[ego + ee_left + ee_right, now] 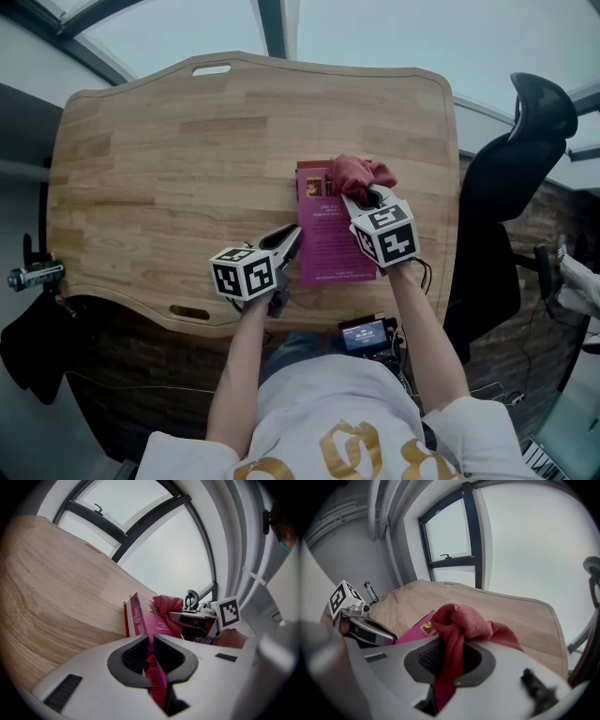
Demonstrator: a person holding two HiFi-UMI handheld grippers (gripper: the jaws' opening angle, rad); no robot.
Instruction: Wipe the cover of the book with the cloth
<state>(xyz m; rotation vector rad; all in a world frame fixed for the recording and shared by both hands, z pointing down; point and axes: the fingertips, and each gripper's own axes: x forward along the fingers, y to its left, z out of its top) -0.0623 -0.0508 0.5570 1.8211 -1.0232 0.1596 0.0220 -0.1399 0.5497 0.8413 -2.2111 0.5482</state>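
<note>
A magenta book [330,236] lies on the wooden table [169,159], near its front edge. My left gripper [292,240] is shut on the book's left edge [151,660]; its spine and cover [143,620] run away from the jaws. My right gripper [361,200] is shut on a bunched red cloth [361,173], which rests on the far end of the book. In the right gripper view the cloth [461,625] bulges out of the jaws, with a strip of cover [417,631] to its left. In the left gripper view the cloth [166,609] sits past the book.
A black office chair [511,178] stands right of the table. A black clamp-like device [33,274] sits at the table's left edge. A small device with a lit screen [366,334] hangs at the person's waist. Windows lie beyond the far edge.
</note>
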